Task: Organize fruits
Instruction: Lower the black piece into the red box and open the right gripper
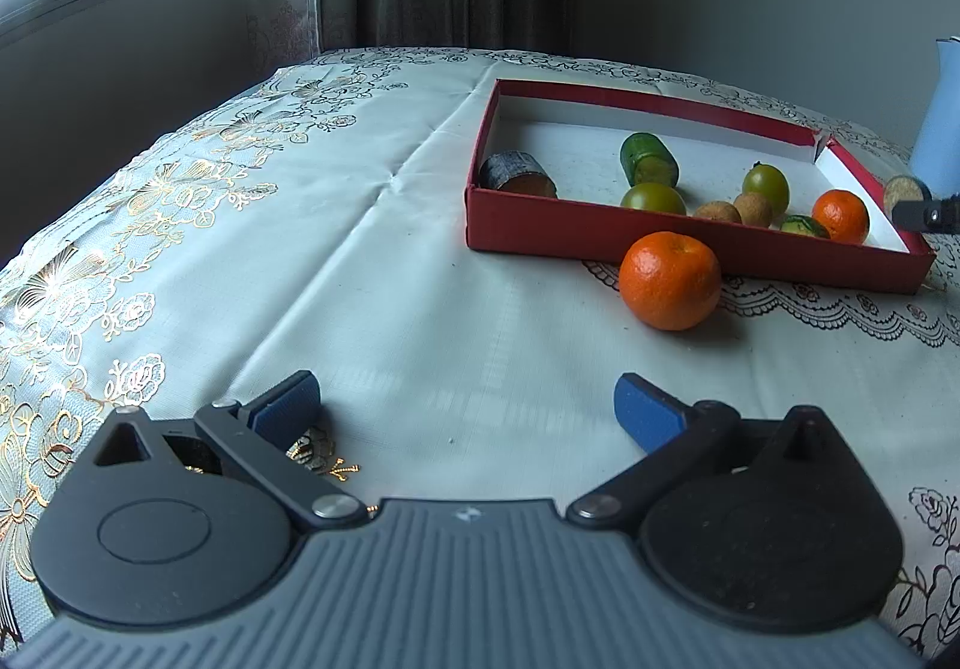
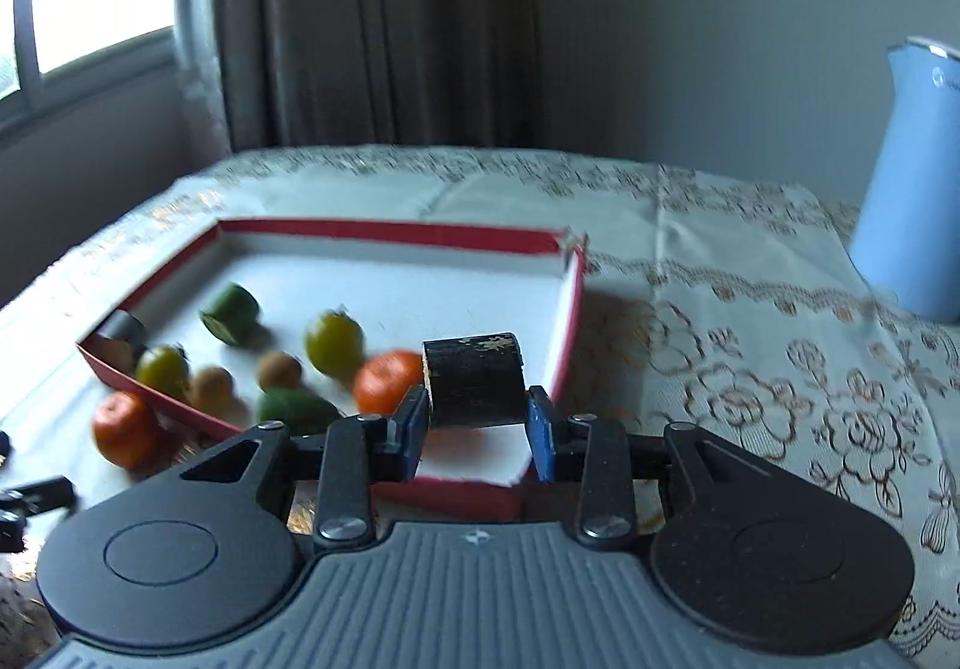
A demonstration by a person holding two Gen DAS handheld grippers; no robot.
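Right claw [image 2: 478,423] clamps a dark, rough-barked cylinder chunk [image 2: 474,387]; left claw [image 1: 467,410] gapes empty.

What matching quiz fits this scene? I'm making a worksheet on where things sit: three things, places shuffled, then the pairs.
Things:
1. dark chunk
2. big orange
3. blue jug

Places:
A. on the cloth, just outside the red box
B. on the cloth, right of the box, apart from it
C. between the right gripper fingers, above the box

Pairs: 1-C, 2-A, 3-B
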